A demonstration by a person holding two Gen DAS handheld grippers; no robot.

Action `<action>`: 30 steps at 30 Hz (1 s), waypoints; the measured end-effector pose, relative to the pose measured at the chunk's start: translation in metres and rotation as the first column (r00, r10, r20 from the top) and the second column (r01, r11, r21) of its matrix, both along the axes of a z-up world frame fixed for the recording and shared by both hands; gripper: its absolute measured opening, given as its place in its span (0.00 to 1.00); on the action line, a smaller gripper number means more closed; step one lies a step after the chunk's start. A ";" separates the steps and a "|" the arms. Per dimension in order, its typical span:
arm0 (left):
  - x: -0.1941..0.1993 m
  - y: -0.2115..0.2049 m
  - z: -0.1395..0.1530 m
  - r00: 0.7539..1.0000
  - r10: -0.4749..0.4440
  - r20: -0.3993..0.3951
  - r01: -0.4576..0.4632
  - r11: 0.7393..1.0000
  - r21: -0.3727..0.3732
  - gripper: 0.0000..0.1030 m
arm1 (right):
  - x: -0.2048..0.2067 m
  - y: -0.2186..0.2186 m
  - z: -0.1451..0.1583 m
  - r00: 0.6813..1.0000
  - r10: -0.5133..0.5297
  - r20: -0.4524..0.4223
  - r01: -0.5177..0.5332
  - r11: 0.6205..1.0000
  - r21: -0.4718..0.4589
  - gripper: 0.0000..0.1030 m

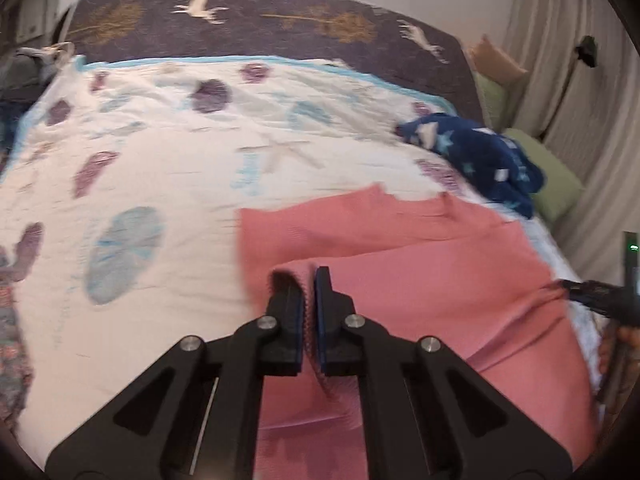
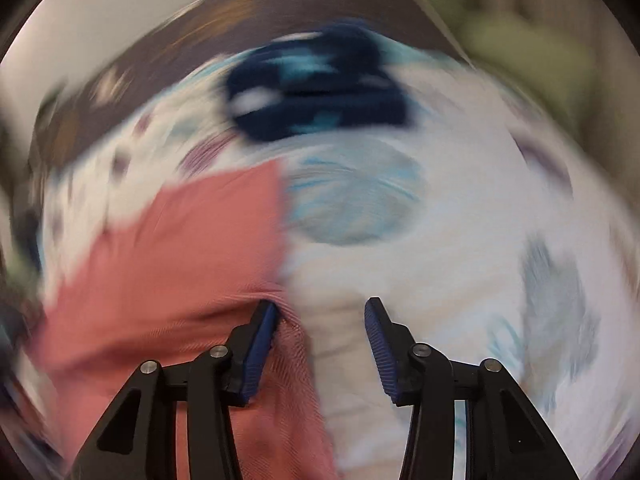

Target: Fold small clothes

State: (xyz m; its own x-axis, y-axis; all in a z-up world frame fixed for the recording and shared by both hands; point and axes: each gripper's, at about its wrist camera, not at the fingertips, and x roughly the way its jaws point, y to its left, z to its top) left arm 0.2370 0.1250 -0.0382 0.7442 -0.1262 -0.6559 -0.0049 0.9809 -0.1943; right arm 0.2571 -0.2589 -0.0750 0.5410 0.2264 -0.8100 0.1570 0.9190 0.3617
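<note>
Pink cloth [image 1: 420, 280] is lying spread on the near right part of a bed, over a white quilt [image 1: 160, 160] printed with shells and starfish in purple and pale blue. The left gripper [image 1: 308, 280] is pinching a raised fold of this pink cloth between its two blue-padded fingers, which are pressed close together with only the fabric between them; the fold is standing up as a ridge and running back toward the camera between the black arms. The far edge of the cloth is lying flat on the quilt, with a small notch showing along it.

In the right wrist view, which is heavily blurred, the right gripper [image 2: 322, 312] is standing spread wide, its fingers well apart and holding nothing. Its left finger is touching or sitting just beside the edge of the pink cloth [image 2: 160, 272], while the right finger is hanging over bare quilt [image 2: 460, 220]. In the left wrist view, a black tip of this gripper [image 1: 592, 296] is showing at the cloth's right edge.

A dark blue garment with pale stars [image 1: 480, 156] is lying bunched near the far right edge of the quilt, apart from the pink cloth. Beyond the quilt, a dark purple blanket with white deer [image 1: 260, 24] is covering the head of the bed. Green cushions [image 1: 556, 188] are sitting beside the bed on the right, in front of a beige curtain [image 1: 580, 80].
</note>
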 end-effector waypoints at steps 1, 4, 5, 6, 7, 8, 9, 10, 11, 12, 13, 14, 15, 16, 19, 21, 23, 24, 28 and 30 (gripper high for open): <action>-0.001 0.008 -0.002 1.000 0.011 -0.012 -0.012 1.000 -0.016 0.06 | -0.004 -0.016 -0.001 0.997 -0.073 -0.015 0.073 0.997 -0.012 0.21; -0.008 0.019 -0.004 1.000 0.013 -0.014 -0.014 0.998 -0.064 0.06 | -0.013 -0.040 -0.001 0.995 -0.100 -0.026 0.100 0.995 0.000 0.22; -0.009 0.020 -0.004 1.000 0.012 -0.015 -0.012 0.998 -0.061 0.06 | -0.013 -0.044 0.000 0.995 -0.091 -0.030 0.092 0.995 0.032 0.23; -0.009 0.020 -0.005 1.000 0.012 -0.022 -0.013 0.998 -0.063 0.08 | -0.014 -0.046 0.003 0.997 -0.076 -0.026 0.078 0.995 0.065 0.23; -0.006 0.020 -0.006 0.999 0.011 -0.036 -0.014 0.997 -0.072 0.10 | -0.012 -0.043 0.008 0.998 -0.055 -0.013 0.056 0.996 0.075 0.23; -0.003 0.019 -0.009 0.999 0.004 -0.053 -0.008 0.996 -0.089 0.19 | -0.009 -0.039 0.013 1.000 -0.019 0.012 0.018 0.997 0.075 0.23; 0.002 0.017 -0.012 0.997 -0.013 -0.074 0.005 0.994 -0.108 0.30 | -0.008 -0.030 0.019 0.999 0.019 0.035 -0.021 0.997 0.069 0.23; 0.006 0.012 -0.015 0.995 -0.032 -0.096 0.020 0.992 -0.122 0.32 | -0.004 -0.020 0.024 0.997 0.062 0.056 -0.066 0.996 0.066 0.23; 0.008 0.006 -0.017 0.994 -0.039 -0.103 0.028 0.994 -0.110 0.32 | 0.001 -0.012 0.027 0.992 0.101 0.073 -0.106 0.992 0.069 0.26; 0.007 -0.002 -0.017 0.994 -0.052 -0.092 0.044 0.995 -0.085 0.23 | 0.004 -0.003 0.028 0.987 0.133 0.088 -0.140 0.987 0.077 0.29; 0.003 -0.012 -0.013 0.995 -0.087 -0.056 0.083 0.994 -0.071 0.10 | 0.005 0.006 0.029 0.982 0.164 0.096 -0.171 0.982 0.078 0.32; -0.003 -0.020 -0.007 0.991 -0.135 -0.012 0.133 0.989 -0.069 0.03 | 0.008 0.018 0.025 0.979 0.192 0.076 -0.196 0.979 0.051 0.35; -0.009 -0.027 -0.001 0.986 -0.166 0.031 0.168 0.984 -0.060 0.03 | 0.011 0.028 0.017 0.979 0.199 0.041 -0.199 0.980 0.012 0.35; -0.018 -0.036 0.009 0.977 -0.194 0.091 0.197 0.980 -0.021 0.03 | 0.014 0.032 0.008 0.981 0.192 -0.004 -0.192 0.981 -0.034 0.35; -0.017 -0.039 0.016 0.989 -0.110 0.103 0.090 0.980 0.180 0.03 | 0.014 0.024 -0.008 0.984 0.178 0.027 -0.178 0.984 0.007 0.35; -0.007 -0.021 0.008 0.999 -0.004 0.054 -0.008 0.973 0.232 0.03 | 0.010 0.018 -0.005 0.985 0.171 0.031 -0.172 0.985 0.019 0.35; -0.004 0.005 -0.001 0.995 0.095 -0.001 -0.093 0.976 0.196 0.03 | 0.004 0.012 0.000 0.989 0.142 0.030 -0.142 0.990 -0.005 0.36; -0.009 0.014 -0.001 0.994 0.113 -0.006 -0.110 0.980 0.168 0.03 | 0.003 0.007 0.002 0.993 0.118 0.030 -0.117 0.993 -0.024 0.36; -0.043 0.013 0.009 0.998 0.042 0.037 -0.046 0.989 0.140 0.04 | -0.006 -0.022 0.005 1.000 -0.015 0.024 0.016 0.999 -0.048 0.39; -0.047 0.006 0.009 0.999 0.000 0.035 -0.004 0.992 0.130 0.22 | -0.002 -0.027 0.004 0.999 0.026 0.026 -0.027 0.998 0.061 0.39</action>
State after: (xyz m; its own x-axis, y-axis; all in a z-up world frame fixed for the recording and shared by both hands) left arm 0.1897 0.1305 -0.0288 0.7669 -0.0404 -0.6404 -0.0023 0.9978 -0.0657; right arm 0.2549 -0.2855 -0.0715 0.5541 0.2895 -0.7805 0.1230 0.8988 0.4208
